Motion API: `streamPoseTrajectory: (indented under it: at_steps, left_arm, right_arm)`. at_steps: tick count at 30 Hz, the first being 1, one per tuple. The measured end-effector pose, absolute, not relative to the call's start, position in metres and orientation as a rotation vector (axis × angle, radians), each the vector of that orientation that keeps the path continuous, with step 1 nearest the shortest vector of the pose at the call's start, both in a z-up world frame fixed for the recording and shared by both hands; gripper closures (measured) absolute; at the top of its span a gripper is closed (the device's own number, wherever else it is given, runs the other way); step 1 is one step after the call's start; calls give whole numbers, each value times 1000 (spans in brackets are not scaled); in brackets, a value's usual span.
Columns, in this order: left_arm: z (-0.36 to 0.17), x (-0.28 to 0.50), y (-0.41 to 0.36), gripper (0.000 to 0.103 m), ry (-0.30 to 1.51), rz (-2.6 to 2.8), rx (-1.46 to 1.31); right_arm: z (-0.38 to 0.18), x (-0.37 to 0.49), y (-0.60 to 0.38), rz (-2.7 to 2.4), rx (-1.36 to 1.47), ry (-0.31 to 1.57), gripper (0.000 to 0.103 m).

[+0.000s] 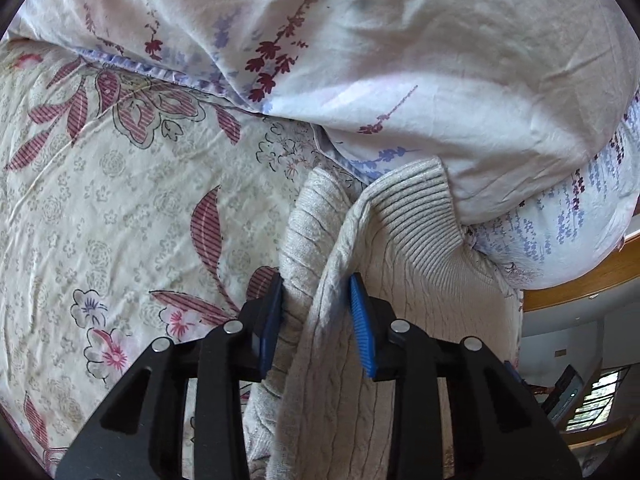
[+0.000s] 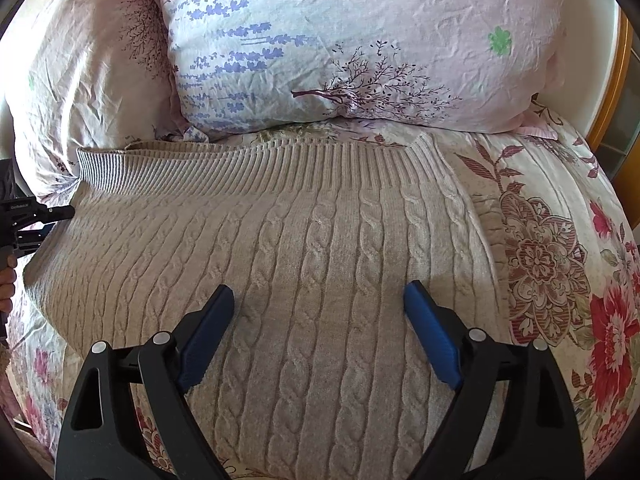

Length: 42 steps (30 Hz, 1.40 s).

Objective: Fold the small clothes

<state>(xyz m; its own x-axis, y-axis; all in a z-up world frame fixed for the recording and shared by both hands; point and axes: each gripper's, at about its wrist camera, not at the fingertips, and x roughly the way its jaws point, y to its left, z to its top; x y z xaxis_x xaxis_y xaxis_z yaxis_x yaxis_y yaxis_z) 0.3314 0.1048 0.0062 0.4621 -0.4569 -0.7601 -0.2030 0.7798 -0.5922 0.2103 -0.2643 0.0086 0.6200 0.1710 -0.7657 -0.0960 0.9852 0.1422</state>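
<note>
A beige cable-knit sweater (image 2: 304, 248) lies spread on the floral bedsheet (image 2: 560, 240), its ribbed hem toward the pillows. My right gripper (image 2: 320, 300) is open and empty, its blue pads just above the sweater's middle. My left gripper (image 1: 316, 292) is shut on a bunched fold of the sweater (image 1: 400, 264) at its side edge, near the ribbed hem (image 1: 420, 208). The left gripper also shows at the far left of the right wrist view (image 2: 44, 216), at the sweater's left edge.
Two floral pillows (image 2: 360, 40) lie just beyond the sweater's hem, one (image 1: 400, 60) overhanging it in the left wrist view. A wooden bed frame (image 1: 580, 280) bounds the bed at the right. Bare floral sheet (image 1: 100, 200) lies left of the left gripper.
</note>
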Motion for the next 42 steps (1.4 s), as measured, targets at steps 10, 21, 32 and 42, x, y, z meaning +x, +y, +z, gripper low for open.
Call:
streamPoseTrajectory:
  at_steps: [10,21,32,42]
  left_arm:
    - [2,331,105,72,1110,-191,-763]
    - [0,334,89,72,1113,-196,-771]
    - [12,331,68,86,1047,-229,-866]
    - [64,328,8,88,963,-390,-940]
  right_arm:
    - [9,212,-264,156,87,891,13]
    - [3,207,-255,138,19,897,12]
    - [7,204,-257,131,41,884,11]
    - [26,204,-280,129,195,866,11]
